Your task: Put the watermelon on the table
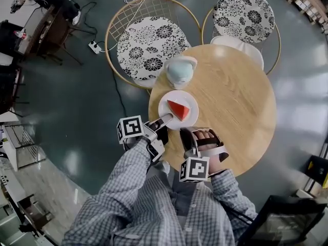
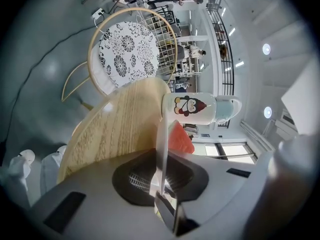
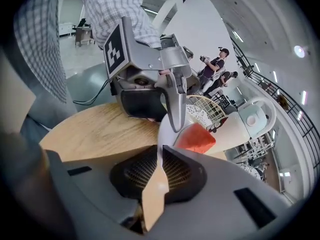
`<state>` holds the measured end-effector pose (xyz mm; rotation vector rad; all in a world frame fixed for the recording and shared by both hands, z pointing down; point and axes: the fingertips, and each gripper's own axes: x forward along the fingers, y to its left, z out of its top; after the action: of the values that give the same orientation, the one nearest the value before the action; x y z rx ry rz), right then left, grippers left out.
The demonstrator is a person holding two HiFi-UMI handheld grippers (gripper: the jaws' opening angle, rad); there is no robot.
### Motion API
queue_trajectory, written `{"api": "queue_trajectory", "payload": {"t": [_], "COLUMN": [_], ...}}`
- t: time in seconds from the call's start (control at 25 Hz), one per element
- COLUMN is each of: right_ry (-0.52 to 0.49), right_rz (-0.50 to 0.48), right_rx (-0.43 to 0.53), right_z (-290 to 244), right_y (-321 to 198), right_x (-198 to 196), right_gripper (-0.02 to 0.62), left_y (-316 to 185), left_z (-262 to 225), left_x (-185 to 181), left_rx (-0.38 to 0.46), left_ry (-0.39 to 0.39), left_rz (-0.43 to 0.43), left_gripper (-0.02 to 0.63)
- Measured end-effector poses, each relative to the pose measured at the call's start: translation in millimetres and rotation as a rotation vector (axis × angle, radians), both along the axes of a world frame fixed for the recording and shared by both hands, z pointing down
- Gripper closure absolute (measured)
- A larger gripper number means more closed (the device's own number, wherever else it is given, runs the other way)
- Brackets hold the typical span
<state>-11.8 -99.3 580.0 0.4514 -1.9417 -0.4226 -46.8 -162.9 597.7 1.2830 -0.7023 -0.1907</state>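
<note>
A red watermelon wedge (image 1: 178, 109) lies on a small white plate (image 1: 187, 120) near the front edge of the round wooden table (image 1: 230, 101). My left gripper (image 1: 166, 119) is shut on the plate's near-left rim. In the left gripper view the rim (image 2: 161, 134) runs edge-on between the jaws, with the wedge (image 2: 179, 136) just beyond. My right gripper (image 1: 183, 132) sits at the plate's near rim with its jaws closed to a thin slit (image 3: 160, 152). The plate (image 3: 167, 126) reaches that slit, but I cannot tell whether it is pinched. The wedge (image 3: 196, 138) is just ahead.
A white and pale-green jug with a penguin print (image 1: 179, 70) stands on the table right behind the plate. Two wire chairs with patterned cushions (image 1: 148, 42) (image 1: 243, 15) stand at the far side. Cables and a power strip (image 1: 95, 46) lie on the floor at left.
</note>
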Motion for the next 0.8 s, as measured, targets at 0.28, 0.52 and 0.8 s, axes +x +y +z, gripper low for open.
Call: {"api": "queue_trajectory", "payload": {"t": [0.28,0.52,0.8], "right_ry": [0.008,0.024,-0.042], "right_rz": [0.006,-0.009,0.022], "right_rx": [-0.025,-0.043,-0.1], "right_z": [2.5,12.3,20.7], "right_y": [2.3,5.0,6.0], "right_x": [-0.6,-2.2,-6.1], "right_gripper": [0.555,0.554,0.554], "left_y": [-1.2,6.5,25.2], "left_z": [-8.4,-16.7,-25.9], "left_x": [-7.8,-49.5,-59.6], "left_rx": [0.026,0.034,0.062], "left_ry": [-0.049,-0.092,-0.068], "left_rz": [0.01,-0.075,-0.103], "left_gripper": [0.479,0.479,0.479]}}
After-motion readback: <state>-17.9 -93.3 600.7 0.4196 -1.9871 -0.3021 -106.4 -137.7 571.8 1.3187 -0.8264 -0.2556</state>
